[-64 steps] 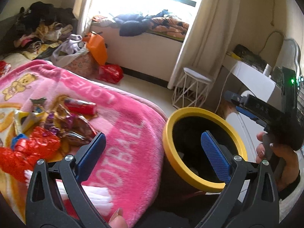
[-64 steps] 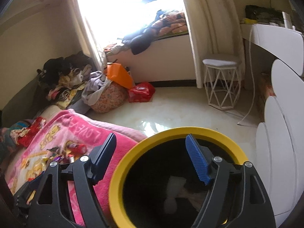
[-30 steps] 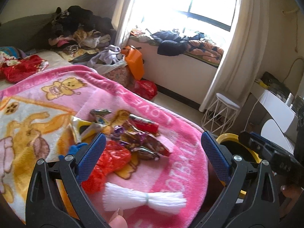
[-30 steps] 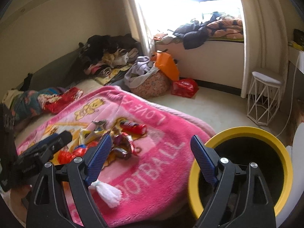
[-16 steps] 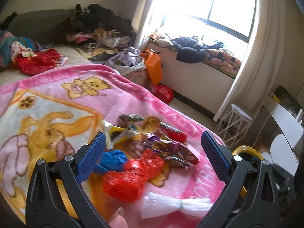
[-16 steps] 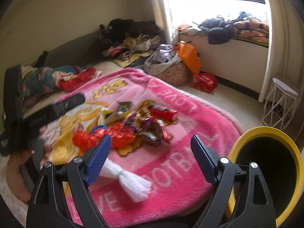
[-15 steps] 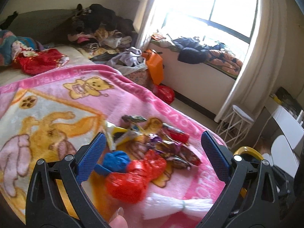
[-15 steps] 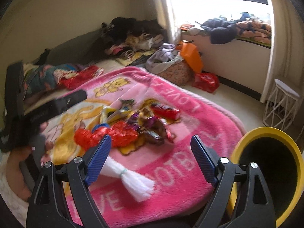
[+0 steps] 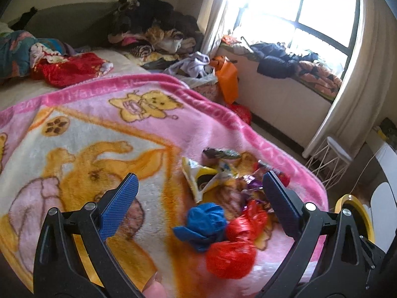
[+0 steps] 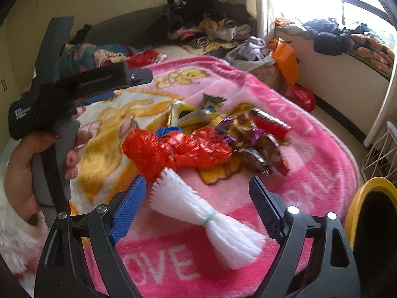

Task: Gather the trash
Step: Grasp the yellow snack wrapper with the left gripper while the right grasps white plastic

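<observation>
A heap of trash lies on a pink blanket (image 9: 148,134): red foil wrappers (image 10: 173,149), a blue wad (image 9: 203,223), a yellow wrapper (image 9: 203,176), a red tube (image 10: 269,124) and dark candy wrappers (image 10: 260,149). A white foam net sleeve (image 10: 206,216) lies nearest, between the fingers of my open right gripper (image 10: 196,211). My open left gripper (image 9: 198,206) hovers above the blue wad and red foil (image 9: 233,255); it also shows in the right wrist view (image 10: 74,82). The yellow-rimmed black bin (image 10: 372,213) stands at the bed's right edge.
Clothes are piled at the bed's far end (image 9: 153,32). An orange bag (image 9: 225,79) and a red bag (image 10: 301,98) sit on the floor by the window ledge. A white wire stool (image 9: 332,159) stands near the curtain.
Both grippers have swung left, away from the bin and over the blanket, closing in on the trash heap. The white sleeve now lies between the right fingers. Both stay open.
</observation>
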`<state>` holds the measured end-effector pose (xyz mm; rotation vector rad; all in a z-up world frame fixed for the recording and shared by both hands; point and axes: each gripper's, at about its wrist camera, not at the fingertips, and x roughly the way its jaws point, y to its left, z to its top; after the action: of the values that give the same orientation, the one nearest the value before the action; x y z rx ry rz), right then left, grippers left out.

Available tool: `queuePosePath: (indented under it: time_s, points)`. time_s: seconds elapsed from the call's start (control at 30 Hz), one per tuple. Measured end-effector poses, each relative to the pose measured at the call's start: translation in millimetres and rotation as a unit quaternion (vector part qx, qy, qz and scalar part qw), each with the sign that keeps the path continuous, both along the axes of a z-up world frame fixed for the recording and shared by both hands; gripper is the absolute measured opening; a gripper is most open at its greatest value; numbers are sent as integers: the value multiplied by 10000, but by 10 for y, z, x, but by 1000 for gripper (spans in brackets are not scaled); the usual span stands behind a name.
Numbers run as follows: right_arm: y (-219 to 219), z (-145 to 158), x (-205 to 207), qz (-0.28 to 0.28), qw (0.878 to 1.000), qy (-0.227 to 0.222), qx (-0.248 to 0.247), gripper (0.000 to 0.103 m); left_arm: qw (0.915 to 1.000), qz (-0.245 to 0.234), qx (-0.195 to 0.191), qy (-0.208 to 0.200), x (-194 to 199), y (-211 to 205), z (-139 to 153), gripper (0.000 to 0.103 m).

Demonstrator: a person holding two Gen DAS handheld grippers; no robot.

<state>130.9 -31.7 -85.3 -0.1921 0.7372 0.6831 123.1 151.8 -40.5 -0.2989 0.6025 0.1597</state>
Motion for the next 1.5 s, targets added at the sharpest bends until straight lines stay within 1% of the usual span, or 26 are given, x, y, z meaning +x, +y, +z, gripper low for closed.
queuePosePath:
  time_s: [0.07, 0.17, 0.23, 0.3, 0.33, 0.47, 0.5, 0.53, 0.57, 0.6, 0.67, 0.7, 0.73, 0.77, 0.8, 0.83, 0.87, 0.9, 0.93, 0.97, 1.03, 1.13, 1.2, 1.37, 1.5]
  points:
    - [66, -51, 23, 55, 9999, 58, -81, 82, 9999, -33, -46, 126, 50, 42, -57, 92]
    - [159, -118, 63, 125, 9996, 172, -196, 82, 9989, -147, -264, 363, 164, 109, -166, 91]
    - [217, -152, 93, 147, 9993, 237, -256, 82, 9979, -231, -322, 513, 252, 139, -233, 81]
    - [279, -194, 127, 204, 9988, 309, -326, 82, 9968, -261, -396, 646, 326, 165, -285, 75]
    - [303, -215, 139, 221, 9985, 332, -385, 82, 9956, -289, -498, 739, 387, 190, -329, 69]
    - [417, -350, 201, 348, 9957, 538, -663, 82, 9920, -376, -662, 1006, 561, 232, -468, 57]
    - [445, -387, 218, 373, 9948, 603, -727, 77, 9910, -389, -714, 1066, 595, 239, -497, 54]
    - [469, -417, 229, 396, 9940, 650, -779, 73, 9895, -394, -785, 1151, 645, 252, -542, 53]
    - [495, -456, 243, 420, 9930, 718, -839, 61, 9886, -394, -835, 1191, 678, 274, -568, 53]
    - [503, -489, 255, 424, 9922, 775, -883, 46, 9873, -405, -901, 1241, 713, 282, -597, 53]
    - [501, -528, 260, 465, 9911, 867, -892, 33, 9846, -418, -1046, 1340, 782, 292, -659, 52]
    - [485, -521, 257, 477, 9914, 876, -848, 24, 9834, -414, -1103, 1382, 807, 295, -685, 50]
    - [471, -509, 255, 494, 9916, 883, -802, 20, 9825, -403, -1151, 1411, 826, 292, -709, 47]
    - [450, -491, 246, 516, 9920, 888, -735, 18, 9815, -405, -1191, 1440, 844, 286, -730, 45]
    - [433, -476, 234, 523, 9923, 880, -696, 16, 9809, -398, -1219, 1462, 859, 281, -746, 42]
    - [406, -460, 216, 531, 9927, 860, -654, 16, 9798, -386, -1267, 1496, 876, 279, -769, 38]
    - [383, -438, 204, 547, 9932, 841, -593, 16, 9790, -375, -1317, 1509, 880, 278, -782, 37]
    - [368, -416, 199, 551, 9936, 829, -543, 16, 9788, -361, -1343, 1504, 886, 279, -787, 34]
    - [350, -395, 191, 543, 9938, 817, -515, 15, 9790, -340, -1353, 1488, 888, 280, -784, 27]
    - [317, -372, 181, 526, 9944, 796, -460, 15, 9795, -325, -1360, 1452, 882, 280, -770, 23]
    - [260, -339, 186, 506, 9949, 793, -375, 15, 9809, -298, -1323, 1395, 861, 271, -727, 6]
    - [174, -288, 189, 478, 9956, 768, -228, 15, 9834, -385, -1232, 1275, 815, 204, -629, 6]
    - [157, -261, 173, 450, 9960, 750, -170, 15, 9867, -447, -1060, 1151, 778, 143, -544, 6]
    - [45, -194, 126, 377, 9967, 713, -30, 14, 9914, -585, -879, 775, 615, 12, -297, 5]
    - [-68, -123, 98, 313, 9970, 683, 170, 14, 9934, -649, -755, 562, 495, -82, -138, 5]
